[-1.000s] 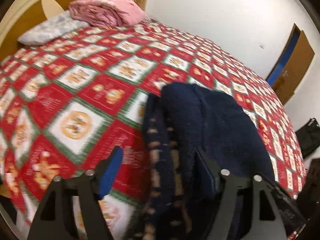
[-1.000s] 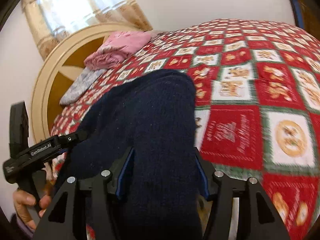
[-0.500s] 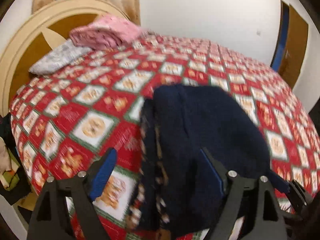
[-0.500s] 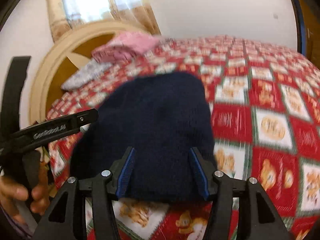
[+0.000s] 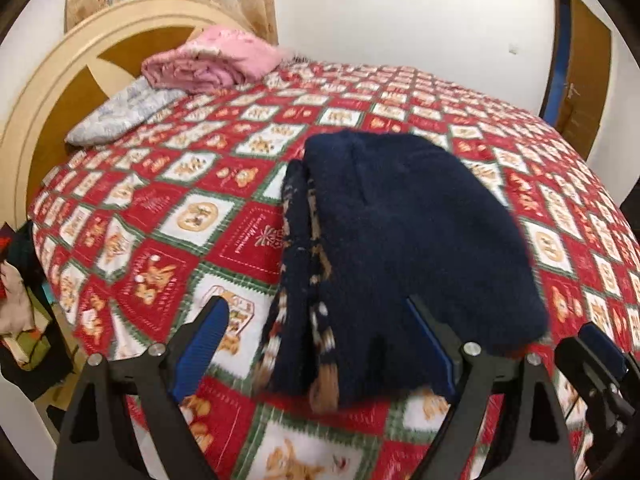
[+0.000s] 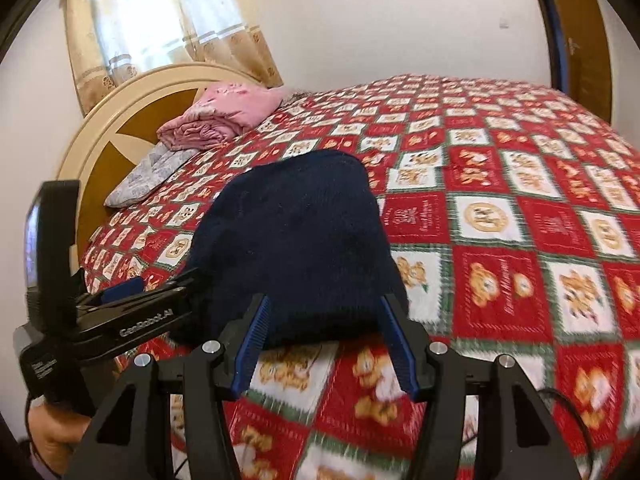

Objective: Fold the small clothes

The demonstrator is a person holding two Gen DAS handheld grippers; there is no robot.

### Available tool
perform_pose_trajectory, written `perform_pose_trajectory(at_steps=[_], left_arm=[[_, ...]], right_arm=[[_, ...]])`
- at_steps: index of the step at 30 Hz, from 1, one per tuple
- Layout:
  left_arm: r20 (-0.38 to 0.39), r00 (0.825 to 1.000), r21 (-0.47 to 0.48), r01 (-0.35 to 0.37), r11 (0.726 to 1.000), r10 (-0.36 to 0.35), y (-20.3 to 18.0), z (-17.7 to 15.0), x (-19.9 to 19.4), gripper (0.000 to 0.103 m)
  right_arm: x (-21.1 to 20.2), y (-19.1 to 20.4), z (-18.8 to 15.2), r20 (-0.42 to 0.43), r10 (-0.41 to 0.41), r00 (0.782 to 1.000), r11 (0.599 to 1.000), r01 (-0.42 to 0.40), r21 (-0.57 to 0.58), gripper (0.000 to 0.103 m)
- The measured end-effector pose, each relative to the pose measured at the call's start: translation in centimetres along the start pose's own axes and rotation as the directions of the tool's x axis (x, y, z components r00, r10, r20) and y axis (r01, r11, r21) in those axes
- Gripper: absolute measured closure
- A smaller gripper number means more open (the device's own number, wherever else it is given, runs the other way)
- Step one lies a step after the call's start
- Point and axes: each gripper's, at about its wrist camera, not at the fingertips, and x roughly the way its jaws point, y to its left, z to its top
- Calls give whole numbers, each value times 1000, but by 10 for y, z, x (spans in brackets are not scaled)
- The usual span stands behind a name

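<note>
A folded navy knit sweater [image 5: 400, 220] with a tan-and-white patterned layer at its left edge lies on the red patchwork bed cover [image 5: 200, 216]. My left gripper [image 5: 314, 308] hovers at the sweater's near edge. Its jaws are opening, and the blue pads stand well apart without pressing the cloth. In the right wrist view the same sweater [image 6: 296, 232] lies just beyond my right gripper [image 6: 324, 300], which is open with nothing gripped. The left gripper [image 6: 132, 304] shows there at the sweater's left side. A person's hand [image 6: 52, 436] holds its handle.
A rolled pink blanket [image 5: 212, 60] and a pale pillow [image 5: 120, 116] lie by the round headboard [image 5: 60, 92]. A wooden door [image 5: 584, 72] stands at the far right. Clothes and bags [image 5: 20, 320] sit on the floor left of the bed.
Both grippers have drawn back from the sweater, which now lies whole on the bed. The left jaws have spread wider. The right jaws keep the same width.
</note>
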Motion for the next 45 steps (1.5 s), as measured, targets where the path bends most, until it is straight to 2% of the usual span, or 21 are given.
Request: perform_pose_trajectory(at_steps=[3, 7, 10, 14, 18, 21, 24, 26, 31, 35, 37, 45], left_arm=[[42, 999, 1, 1, 1000, -1, 2, -9, -28, 1], [93, 995, 2, 17, 1000, -18, 5, -16, -64, 0], [111, 994, -15, 23, 1000, -21, 10, -21, -88, 0], [168, 984, -33, 70, 997, -63, 17, -27, -119, 0], [230, 970, -38, 88, 995, -77, 21, -28, -146, 0], [290, 955, -58, 85, 995, -65, 24, -30, -165, 0], [314, 947, -68, 93, 993, -67, 24, -31, -174, 0], [317, 946, -62, 86, 994, -62, 22, -32, -177, 0], [332, 943, -20, 13, 1000, -5, 12, -36, -179, 0], [325, 946, -7, 24, 1000, -20, 9, -39, -179, 0], [328, 944, -2, 22, 1000, -20, 7, -40, -180, 0], [339, 941, 13, -3, 1000, -1, 1, -41, -183, 0]], right_arm=[[-25, 9, -2, 56, -34, 998, 999, 35, -14, 45], [-62, 18, -3, 153, -76, 985, 997, 79, -16, 41], [-96, 26, -4, 241, -97, 966, 995, 103, -14, 40], [-140, 43, -1, 332, -75, 940, 995, 94, -42, 39], [-171, 53, 0, 392, 24, 920, 998, 0, -62, 39], [-183, 60, -2, 412, -2, 911, 997, 34, -69, 39], [-182, 61, -2, 385, -20, 923, 996, 49, -68, 39], [-181, 58, -3, 378, -19, 926, 998, 39, -44, 39], [-181, 49, -6, 372, -20, 928, 1000, 23, -4, 39], [-177, 46, -8, 353, -23, 935, 1000, 20, 13, 35], [-176, 43, -8, 351, -23, 936, 1000, 16, 23, 26], [-183, 43, -11, 378, -32, 925, 999, 23, 26, 26]])
